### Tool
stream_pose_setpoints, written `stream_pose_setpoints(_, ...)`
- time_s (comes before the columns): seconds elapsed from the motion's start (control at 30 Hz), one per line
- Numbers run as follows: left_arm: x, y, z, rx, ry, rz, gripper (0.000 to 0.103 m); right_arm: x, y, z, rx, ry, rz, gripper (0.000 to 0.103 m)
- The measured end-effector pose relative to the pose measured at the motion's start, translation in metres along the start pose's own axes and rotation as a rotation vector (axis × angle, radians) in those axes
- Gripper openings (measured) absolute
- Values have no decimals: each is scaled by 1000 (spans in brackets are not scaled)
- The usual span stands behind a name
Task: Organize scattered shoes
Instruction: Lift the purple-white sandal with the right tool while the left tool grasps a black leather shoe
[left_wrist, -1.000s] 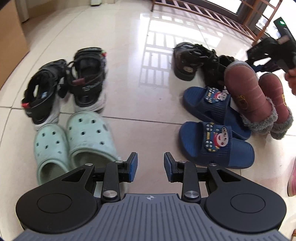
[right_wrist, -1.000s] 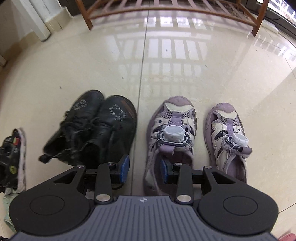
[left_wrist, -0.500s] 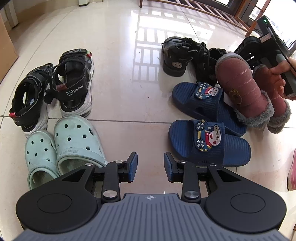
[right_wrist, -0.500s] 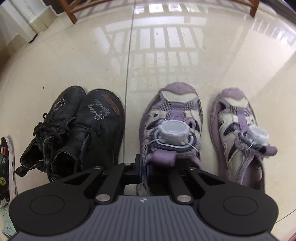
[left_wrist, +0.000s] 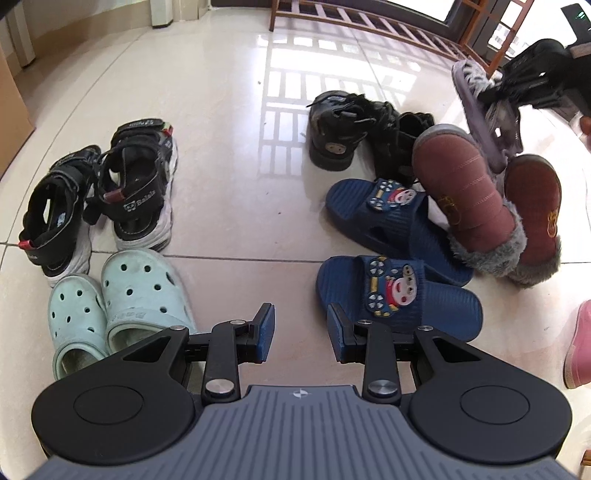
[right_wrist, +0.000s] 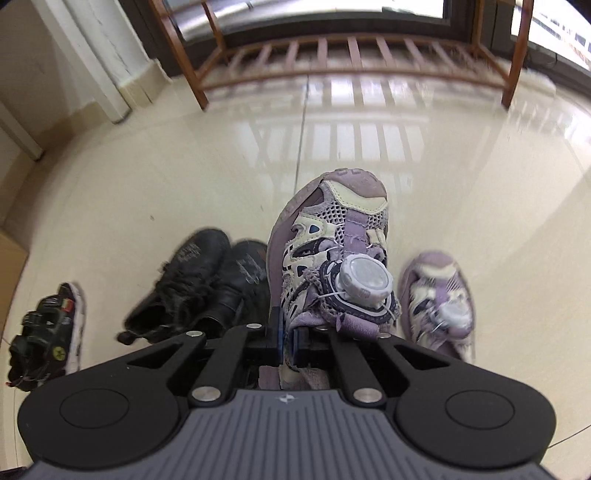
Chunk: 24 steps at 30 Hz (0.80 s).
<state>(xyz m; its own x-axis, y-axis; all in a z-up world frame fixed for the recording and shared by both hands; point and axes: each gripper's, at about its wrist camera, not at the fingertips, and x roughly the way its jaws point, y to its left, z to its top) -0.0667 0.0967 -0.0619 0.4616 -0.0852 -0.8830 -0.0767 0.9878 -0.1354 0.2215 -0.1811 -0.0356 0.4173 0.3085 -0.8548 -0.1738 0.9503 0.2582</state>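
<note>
Purple shoe (right_wrist: 332, 254) now aloft, R gripper (right_wrist: 290, 341) clamped.

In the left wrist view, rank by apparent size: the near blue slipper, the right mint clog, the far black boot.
1. Near blue slipper
2. Right mint clog, close to the slipper in size, so that order is unsure.
3. Far black boot, smallest-looking, though it lies farther from the camera, so it may not be truly smaller.

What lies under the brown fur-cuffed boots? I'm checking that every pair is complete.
The nearer brown boot lies across the heel of the farther blue slipper. Black shoes sit behind. What is beneath the other boot is hidden.
</note>
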Motion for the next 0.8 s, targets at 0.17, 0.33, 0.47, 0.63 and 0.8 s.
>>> stream_pose_setpoints(0.17, -4, -11, 2, 20, -12, -15, 35, -53, -7, 1, -15, -40, 27, 6)
stream_pose_setpoints(0.33, -3, -23, 6, 41, -19, -30, 35, -99, -29, -11, -13, -48, 12, 6)
stream_pose_setpoints(0.47, -2, -32, 11, 57, -27, -37, 35, -128, -65, -24, -1, -35, -46, 7)
stream_pose_setpoints(0.63, -2, -42, 22, 68, -47, -38, 35, -136, -114, -44, 32, -6, -150, 7)
stream_pose_setpoints(0.8, 0, -52, 36, 82, -73, -24, 35, -141, -174, -73, 92, 17, -249, 7)
